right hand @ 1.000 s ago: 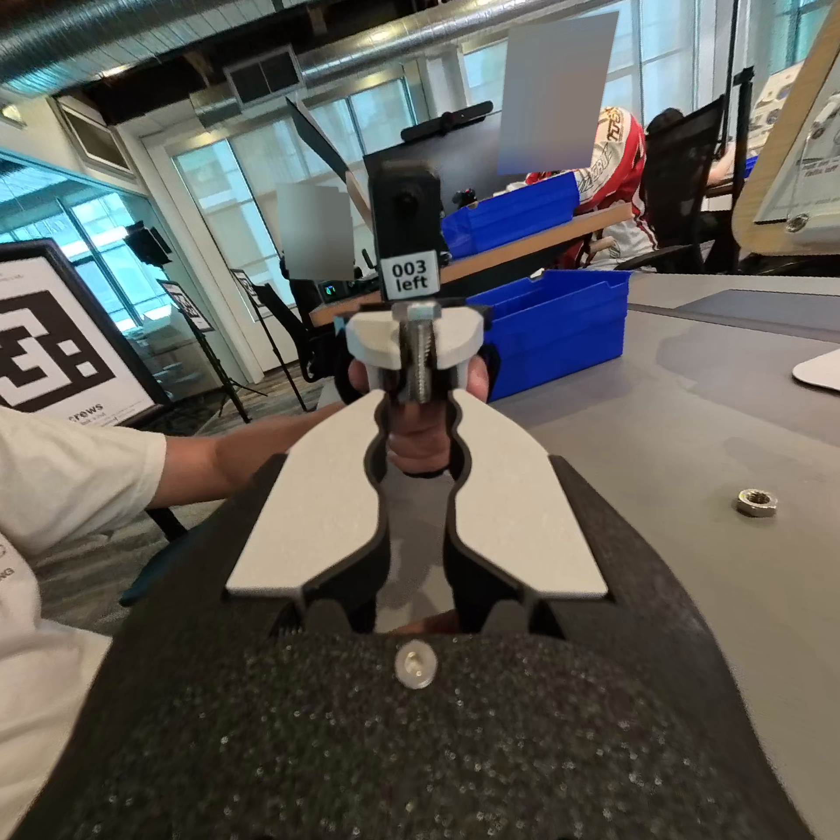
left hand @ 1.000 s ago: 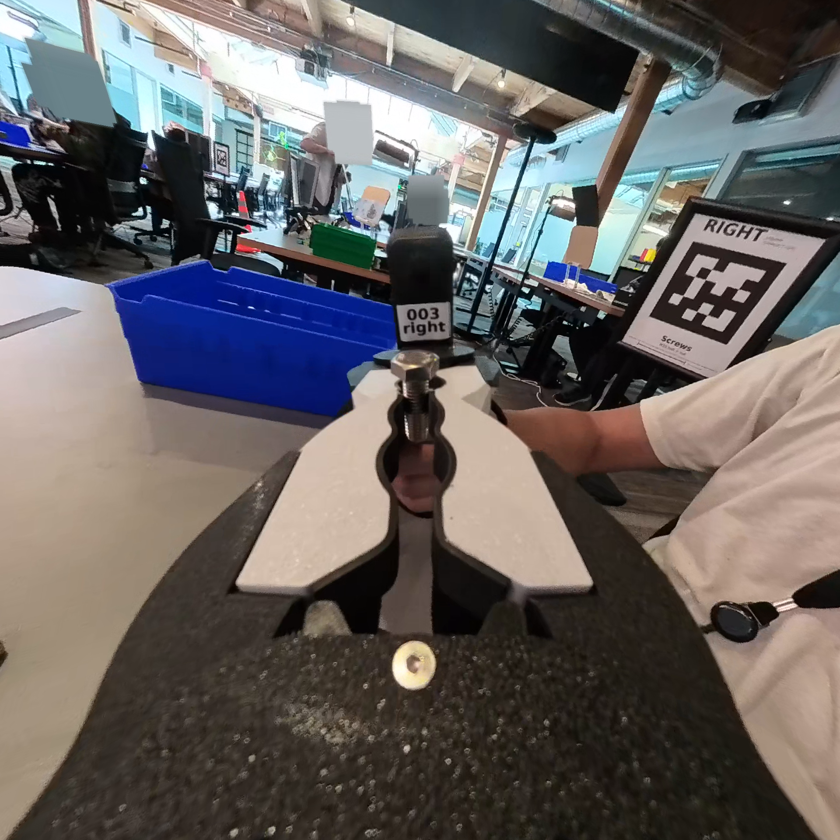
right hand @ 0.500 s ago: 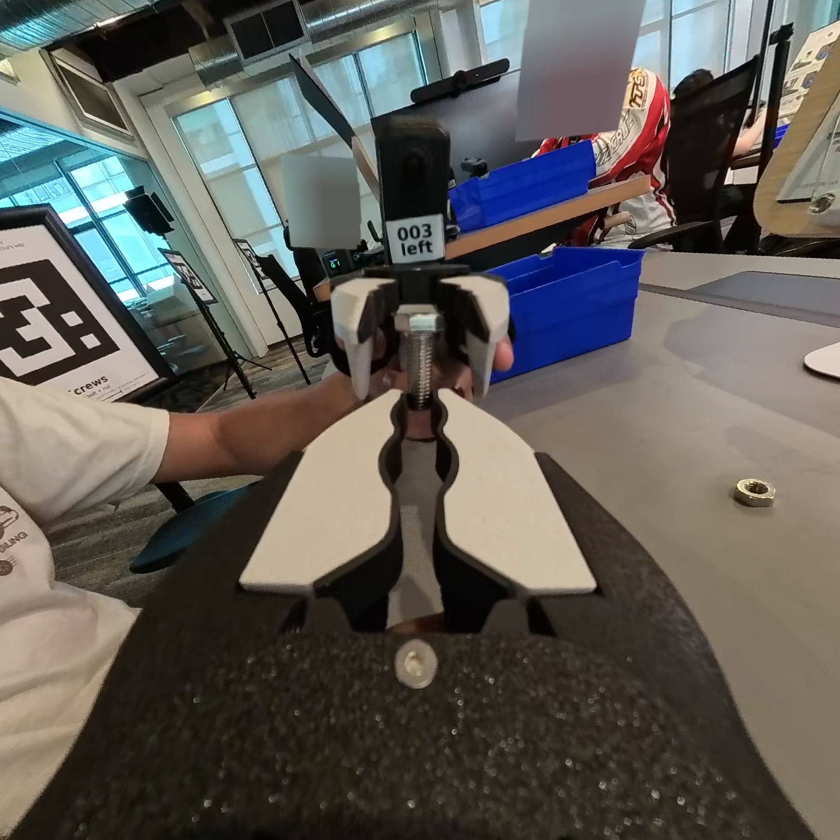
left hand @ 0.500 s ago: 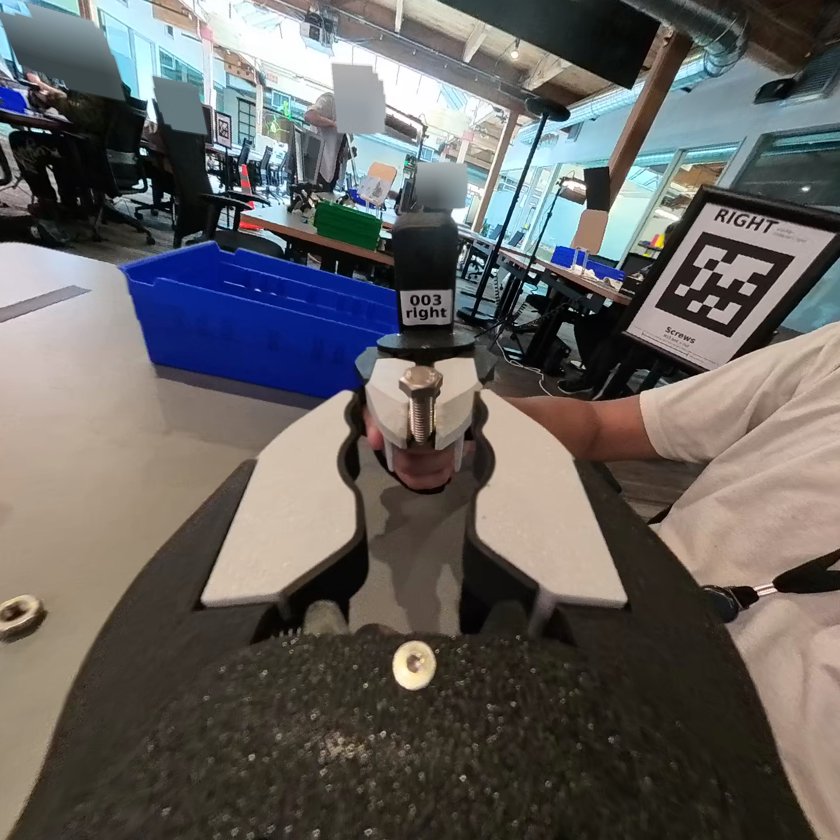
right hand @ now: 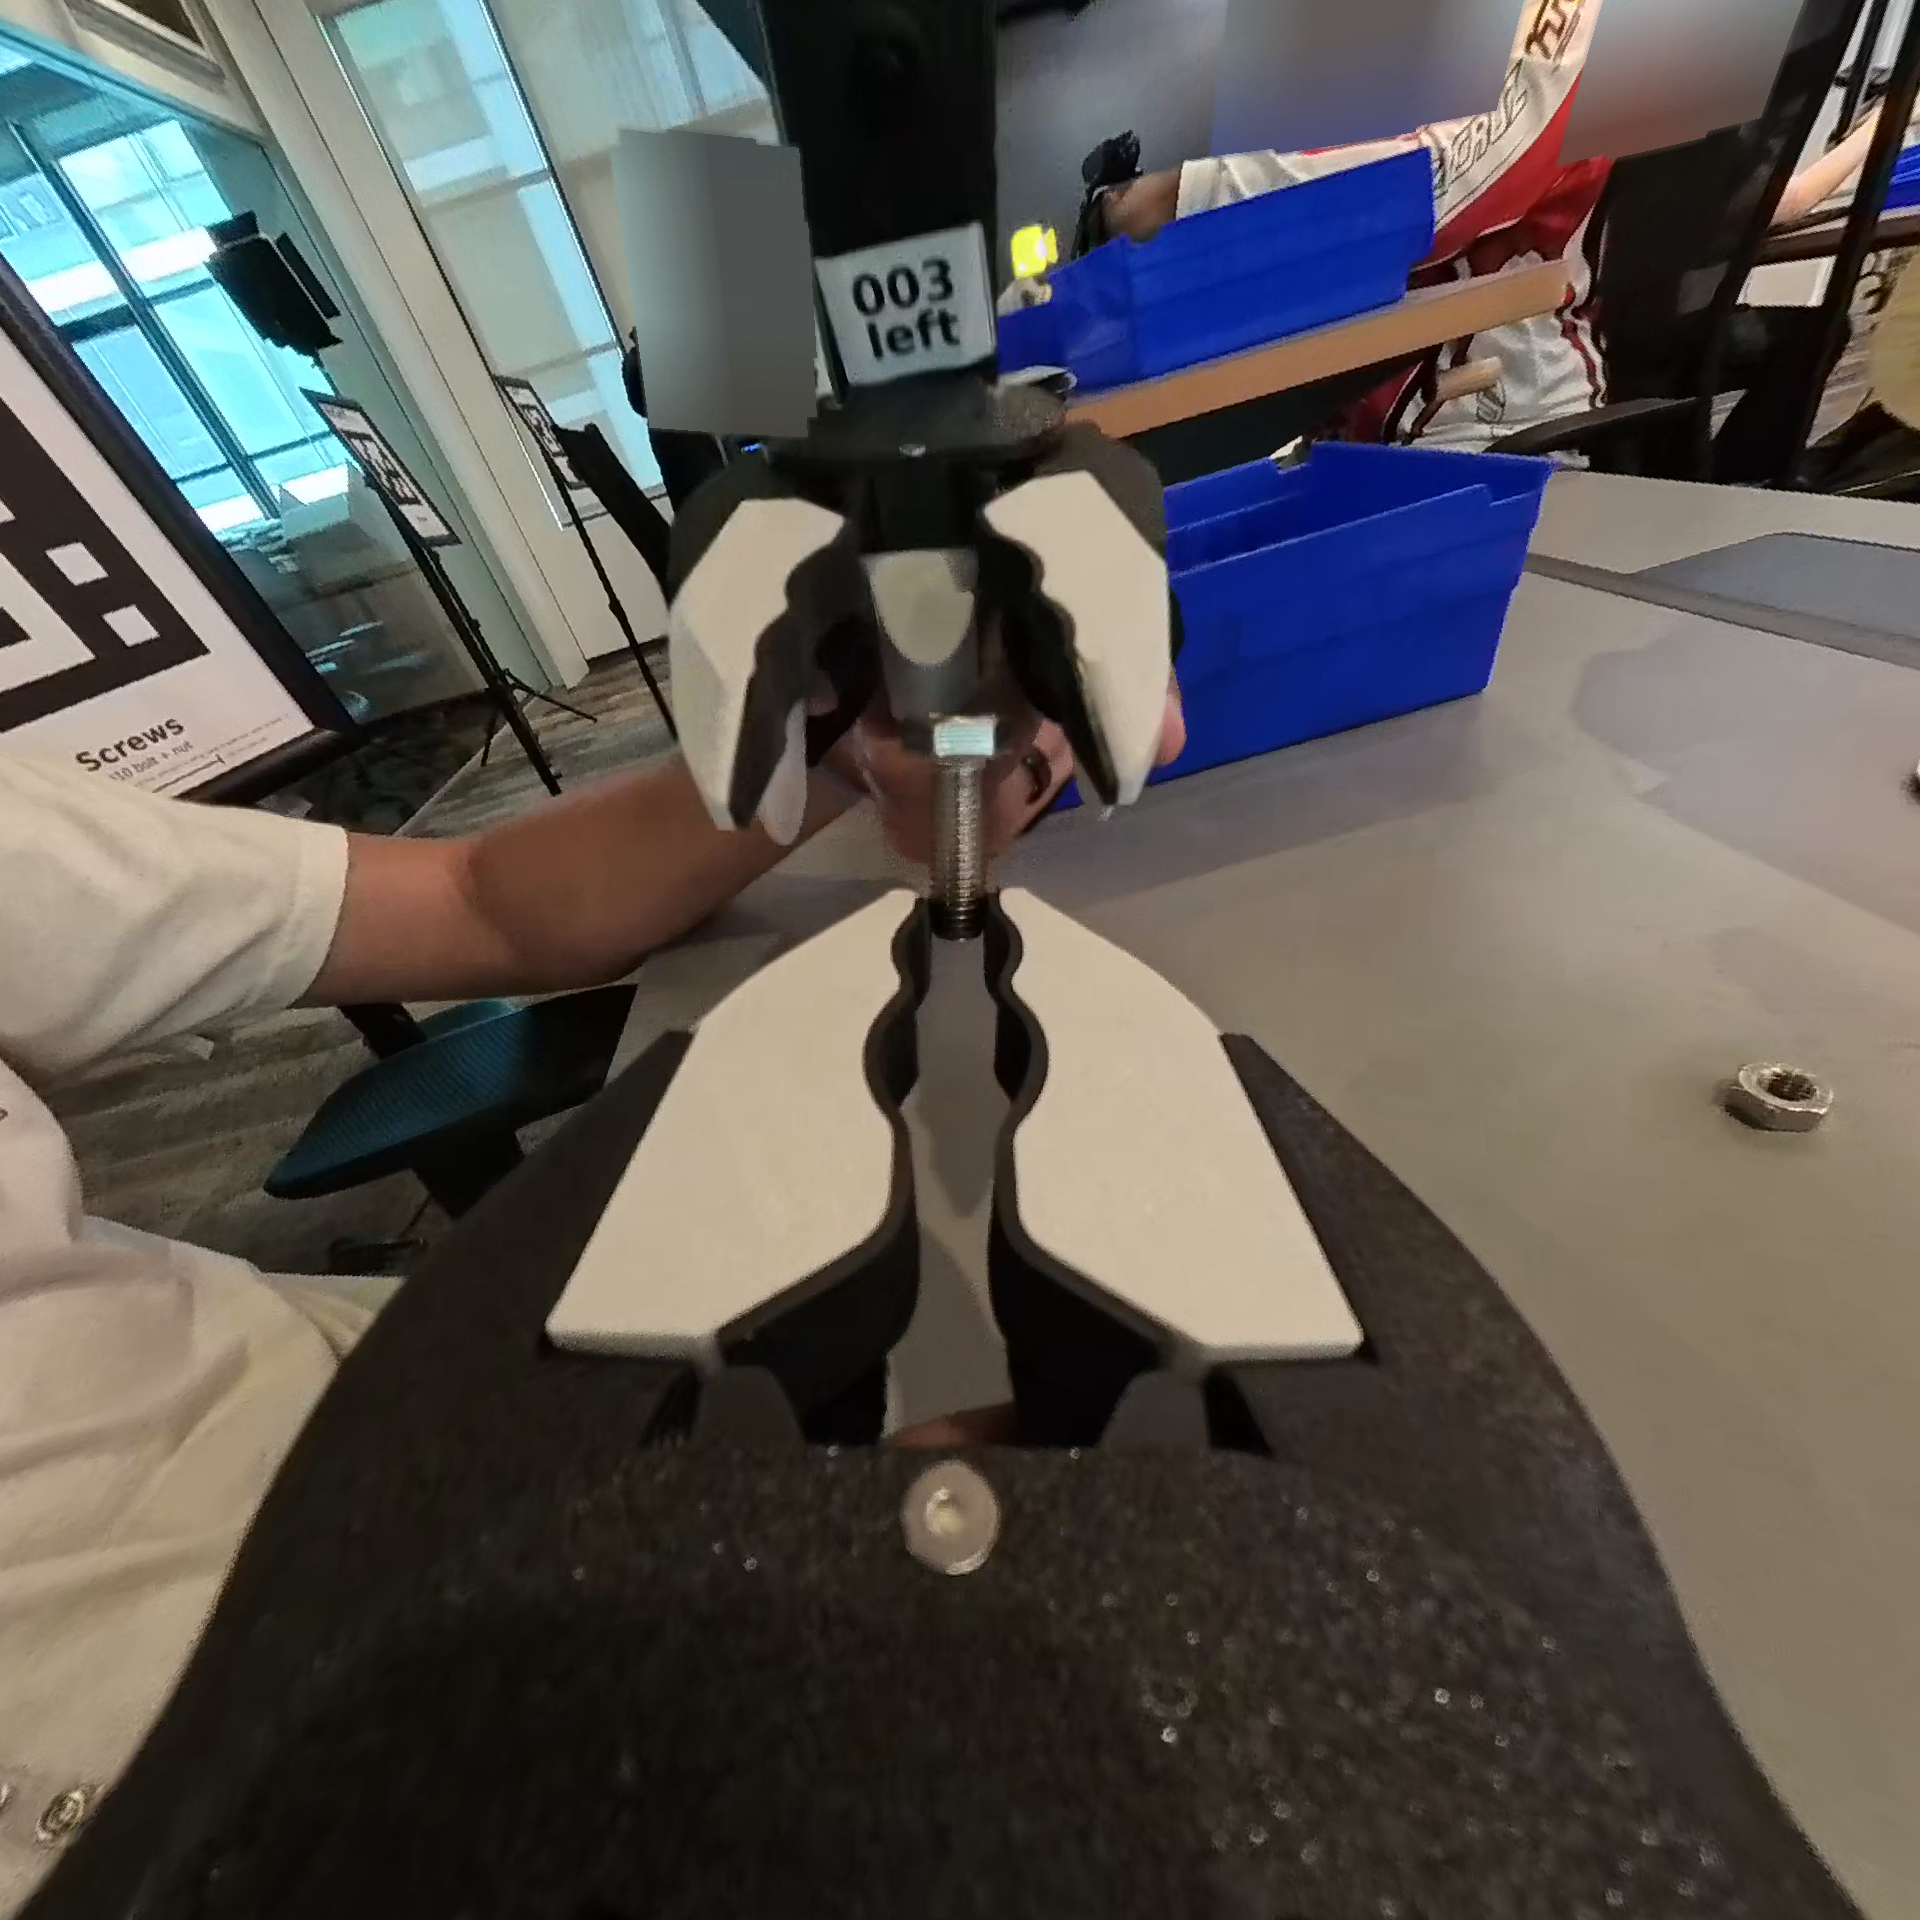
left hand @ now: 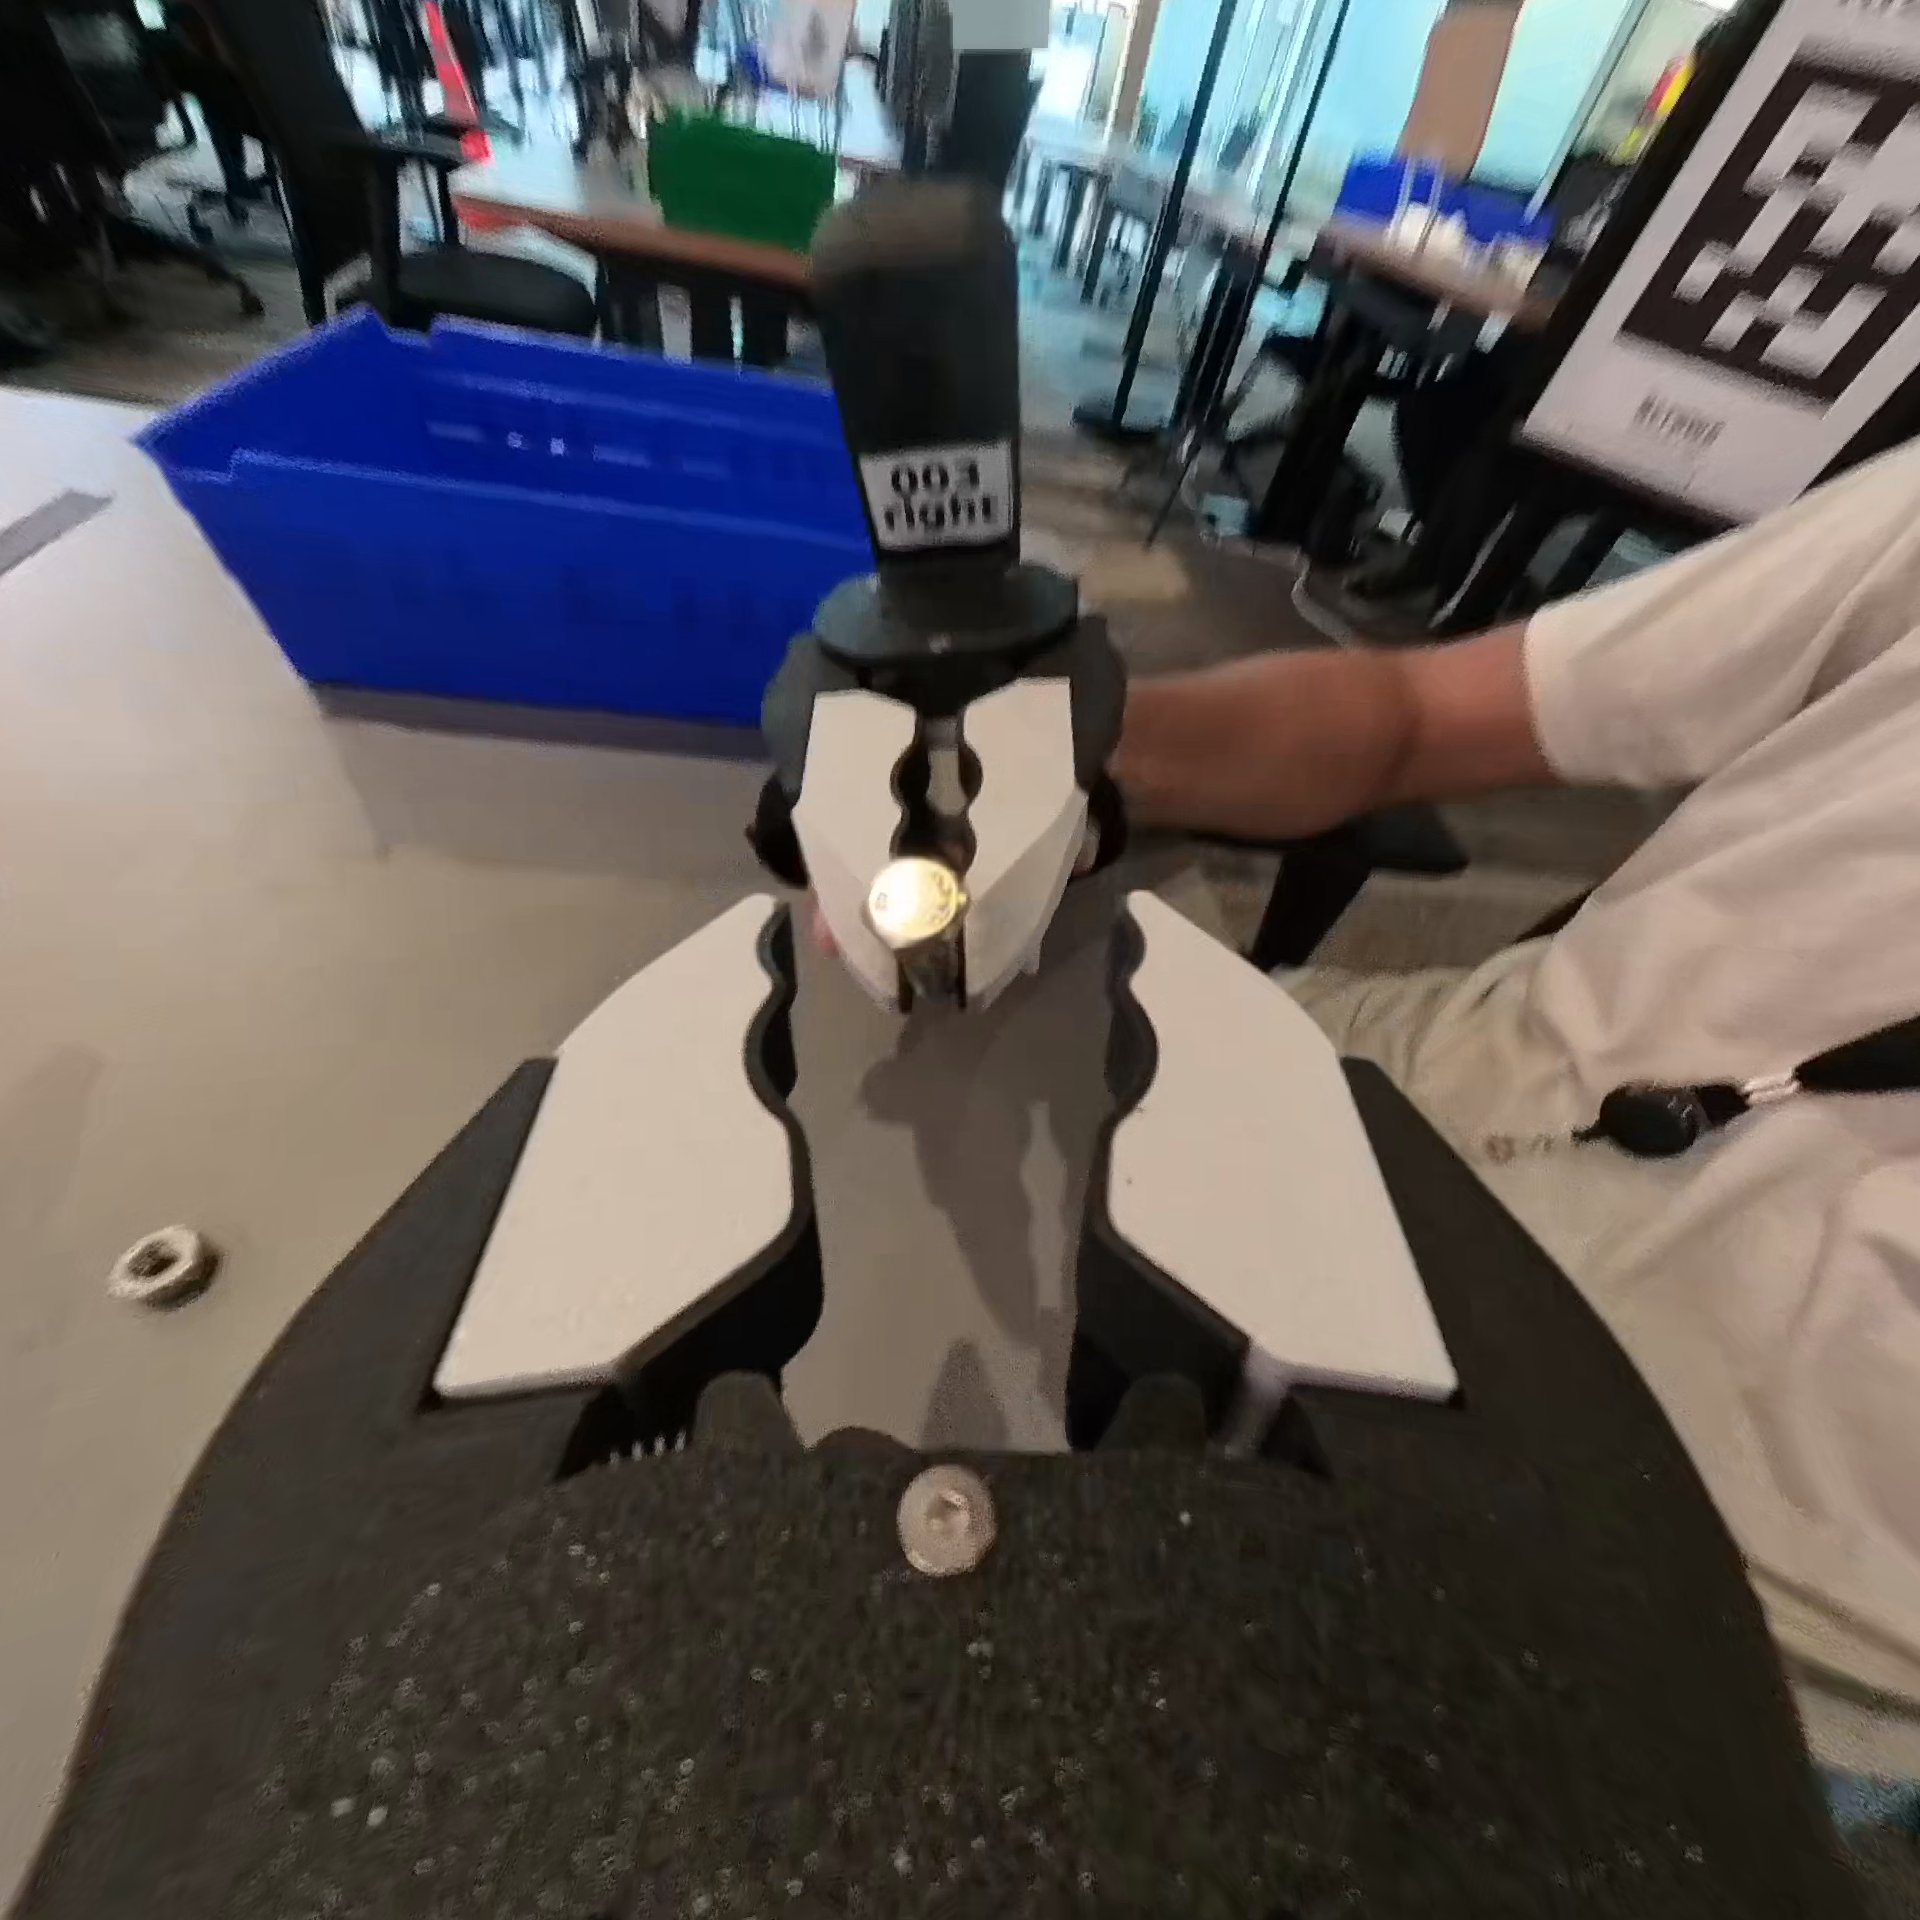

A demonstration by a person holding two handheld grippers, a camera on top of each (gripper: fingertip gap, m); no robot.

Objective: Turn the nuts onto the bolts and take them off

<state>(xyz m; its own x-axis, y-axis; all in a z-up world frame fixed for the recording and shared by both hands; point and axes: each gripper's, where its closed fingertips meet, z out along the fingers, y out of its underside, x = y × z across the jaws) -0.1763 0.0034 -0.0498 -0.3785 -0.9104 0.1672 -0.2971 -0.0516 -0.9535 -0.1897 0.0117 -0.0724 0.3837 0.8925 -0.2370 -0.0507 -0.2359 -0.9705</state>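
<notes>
While pinching the bolt (right hand: 956, 821) by only its last threads, with the right gripper (right hand: 956, 914) pressed together on that end, risks letting it tilt or slip out under any sideways knock. Spread wide on both sides of the bolt's head, the left gripper (left hand: 951, 920), holding nothing; could bump the head off line if closed off-centre. No nut on the bolt yet, so cross-threading likely if started on a leaning shank. Right of the bolt, 1 loose nut (right hand: 1777, 1101), flat on the table (right hand: 1455, 935); could skid away under a careless pinch.

Smooth grey tabletop, matte. Left of the bolt, a framed sign (right hand: 94, 644) and glass walls; behind and right of the bolt, a blue bin (right hand: 1340, 592); farther right, a seated person (right hand: 1507, 208).
</notes>
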